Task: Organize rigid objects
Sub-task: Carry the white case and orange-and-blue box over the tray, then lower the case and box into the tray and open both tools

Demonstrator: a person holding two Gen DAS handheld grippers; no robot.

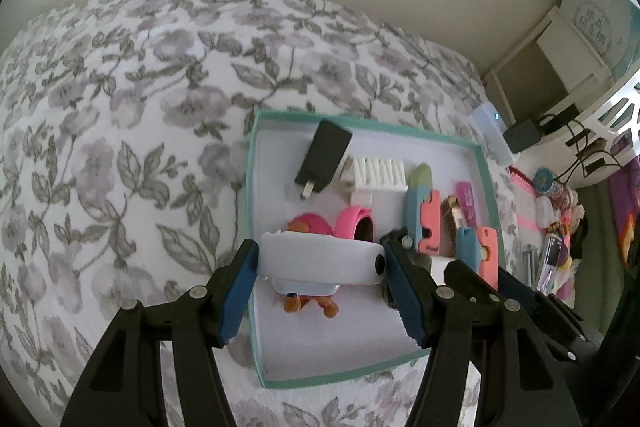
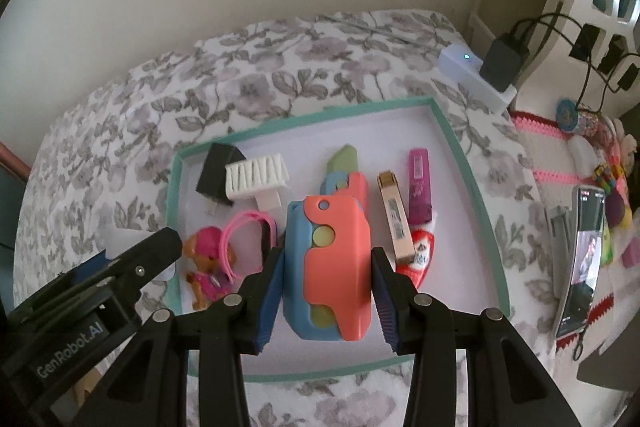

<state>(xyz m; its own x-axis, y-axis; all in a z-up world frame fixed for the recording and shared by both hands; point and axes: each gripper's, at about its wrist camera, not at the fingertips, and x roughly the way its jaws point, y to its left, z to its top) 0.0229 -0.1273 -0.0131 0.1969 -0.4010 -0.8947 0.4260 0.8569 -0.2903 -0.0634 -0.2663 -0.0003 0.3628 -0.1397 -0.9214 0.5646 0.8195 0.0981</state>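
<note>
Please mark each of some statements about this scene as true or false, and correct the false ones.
1. The left gripper holds a white oblong object. True.
2. The right gripper is open and holds nothing. False: it is shut on a blue and coral toy.
3. The teal-rimmed tray lies on a floral cloth. True.
4. The black charger lies outside the tray. False: it lies inside, at the far left corner, beside the white brush.
5. A pink-hatted toy figure lies in the tray. True.
</note>
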